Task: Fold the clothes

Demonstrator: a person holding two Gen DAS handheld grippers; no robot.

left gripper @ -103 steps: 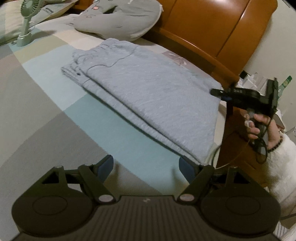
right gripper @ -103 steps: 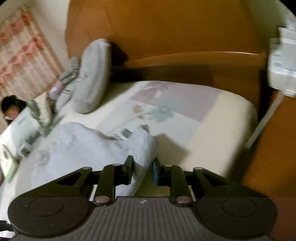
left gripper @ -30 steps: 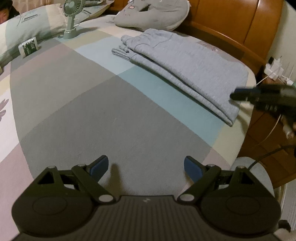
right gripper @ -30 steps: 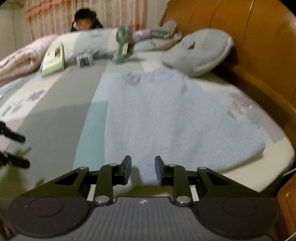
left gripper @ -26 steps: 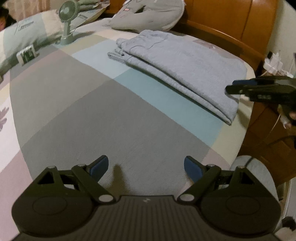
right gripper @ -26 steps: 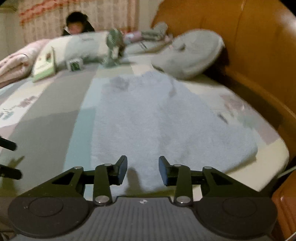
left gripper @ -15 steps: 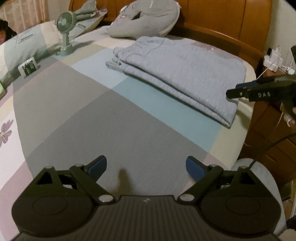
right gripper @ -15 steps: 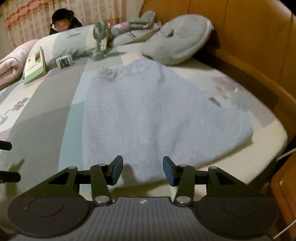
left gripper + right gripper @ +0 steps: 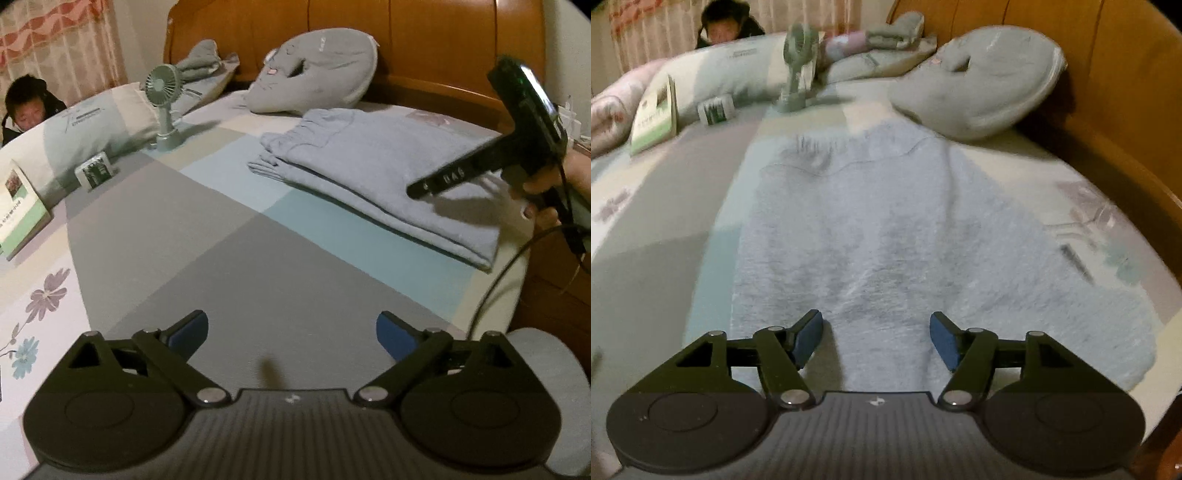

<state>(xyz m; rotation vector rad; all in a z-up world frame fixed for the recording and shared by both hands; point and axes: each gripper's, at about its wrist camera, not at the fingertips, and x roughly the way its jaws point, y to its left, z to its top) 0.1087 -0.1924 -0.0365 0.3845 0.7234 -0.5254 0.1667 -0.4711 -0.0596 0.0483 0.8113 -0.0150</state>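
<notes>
Light blue-grey trousers (image 9: pixel 373 170) lie folded flat on the bed, waistband toward the headboard. In the right wrist view the trousers (image 9: pixel 886 236) fill the middle. My right gripper (image 9: pixel 875 334) hovers over their near edge, jaws opening, nothing pressed between the blue pads. From the left wrist view the right gripper (image 9: pixel 417 190) reaches in from the right over the trousers, held by a hand (image 9: pixel 546 192). My left gripper (image 9: pixel 291 328) stands wide over the grey patch of the bedsheet, jaws still opening, holding nothing, well short of the trousers.
A grey cushion (image 9: pixel 317 70) leans on the wooden headboard (image 9: pixel 424 37). A small green fan (image 9: pixel 162 107), a small box (image 9: pixel 94 171) and a book (image 9: pixel 18 206) sit at the left by a pillow. A person (image 9: pixel 26 107) is behind the bed. The bed's edge (image 9: pixel 495 295) drops at the right.
The right gripper let go of the trousers' end, swung in over the folded trousers and its jaws widened. The left gripper's view tilted up a little and its jaws spread slightly.
</notes>
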